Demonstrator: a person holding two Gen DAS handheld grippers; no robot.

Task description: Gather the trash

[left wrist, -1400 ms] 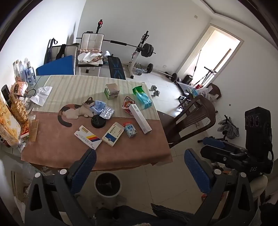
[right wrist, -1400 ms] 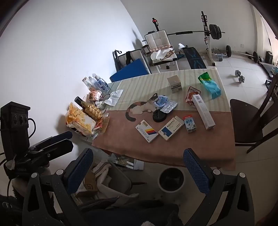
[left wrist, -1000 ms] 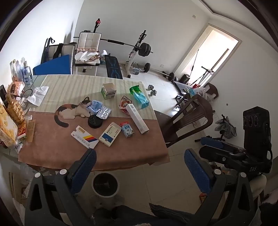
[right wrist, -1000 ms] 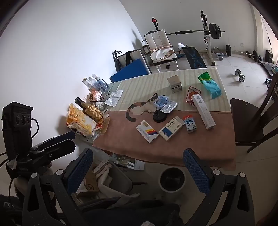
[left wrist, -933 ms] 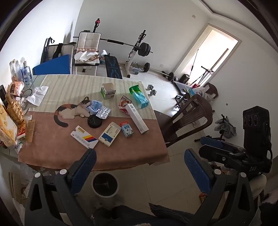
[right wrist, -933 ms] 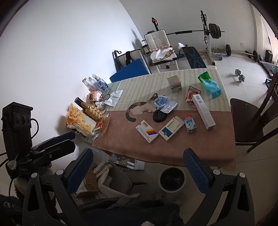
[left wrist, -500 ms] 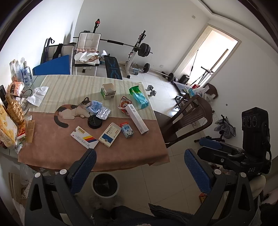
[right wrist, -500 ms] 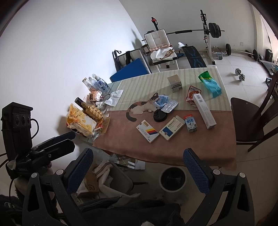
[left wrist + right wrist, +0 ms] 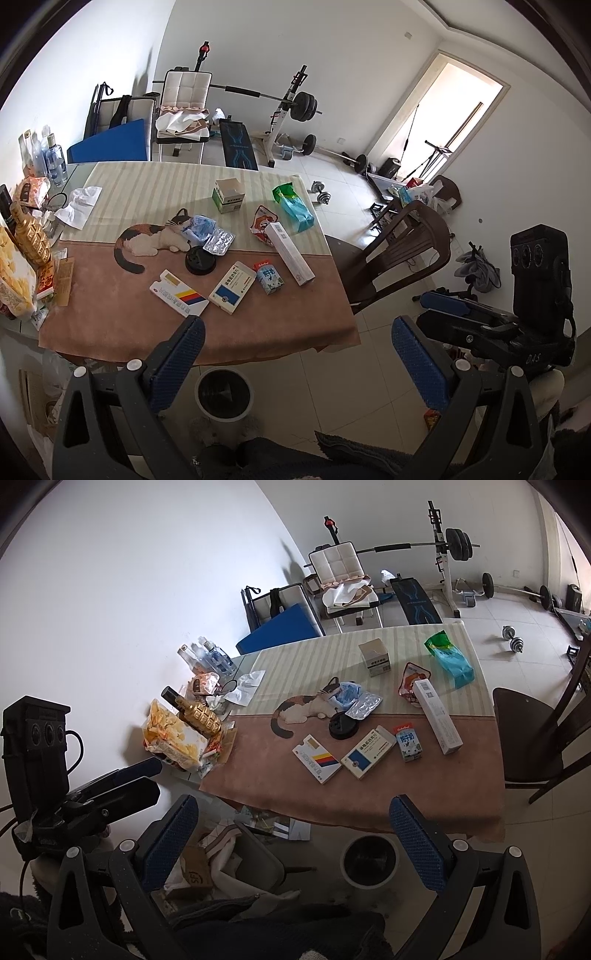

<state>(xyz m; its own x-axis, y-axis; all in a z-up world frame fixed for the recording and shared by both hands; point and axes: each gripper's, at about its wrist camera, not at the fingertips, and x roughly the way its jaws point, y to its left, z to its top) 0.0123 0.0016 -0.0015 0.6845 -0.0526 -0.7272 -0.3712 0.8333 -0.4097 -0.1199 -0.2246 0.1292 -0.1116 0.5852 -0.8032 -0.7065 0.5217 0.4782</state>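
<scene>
Trash lies on the table (image 9: 92,317): a striped white box (image 9: 178,297), a blue-and-white medicine box (image 9: 232,287), a small milk carton (image 9: 269,277), a long white box (image 9: 289,252), a black lid (image 9: 200,260), a blister pack (image 9: 219,240), a green-blue bag (image 9: 293,207). A round bin (image 9: 224,394) stands on the floor before the table; it also shows in the right wrist view (image 9: 369,860). My left gripper (image 9: 295,358) and right gripper (image 9: 291,838) are open, empty, held well back from the table.
A brown chair (image 9: 399,254) stands at the table's right side. Bottles and snack bags (image 9: 184,723) crowd the table's left end. A weight bench (image 9: 236,144) and dumbbells (image 9: 320,192) lie beyond. Clutter and a grey chair (image 9: 236,853) sit under the table's near left.
Both views shifted slightly, the table drifting a little in frame. Both grippers stay open and empty; nothing on the table moved.
</scene>
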